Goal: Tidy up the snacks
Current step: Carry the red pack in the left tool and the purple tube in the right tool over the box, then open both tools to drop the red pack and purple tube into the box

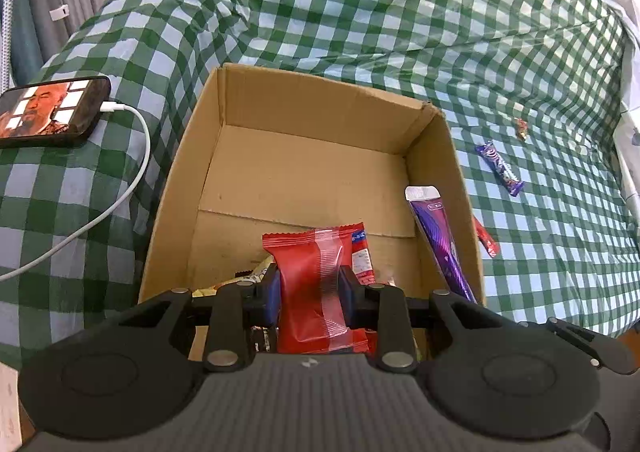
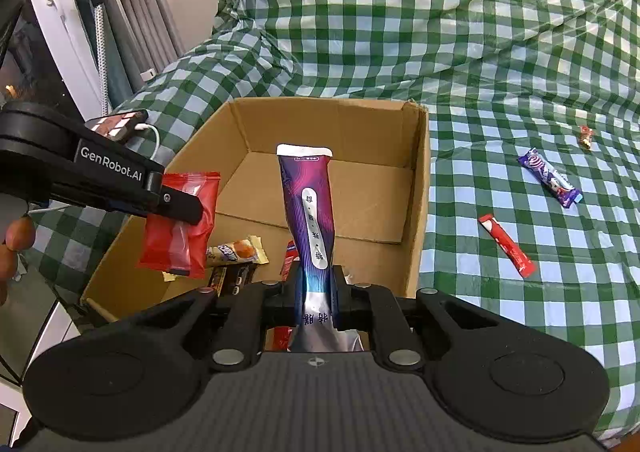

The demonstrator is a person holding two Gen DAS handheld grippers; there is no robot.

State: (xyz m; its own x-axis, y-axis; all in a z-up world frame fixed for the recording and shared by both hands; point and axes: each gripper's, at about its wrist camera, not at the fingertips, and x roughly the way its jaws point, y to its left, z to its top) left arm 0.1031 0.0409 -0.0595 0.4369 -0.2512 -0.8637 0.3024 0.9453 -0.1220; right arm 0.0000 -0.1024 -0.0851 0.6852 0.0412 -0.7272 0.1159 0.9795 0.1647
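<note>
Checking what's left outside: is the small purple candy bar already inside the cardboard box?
No, the small purple candy bar lies on the checkered cloth, right of the cardboard box.

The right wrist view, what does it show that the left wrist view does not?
Only the right wrist view shows the left gripper from outside, its jaws shut on the red packet, and the beige snack on the box floor. Only the left wrist view shows the whole phone and its cable. Both show the cardboard box, the purple pouch and the loose red stick.
</note>
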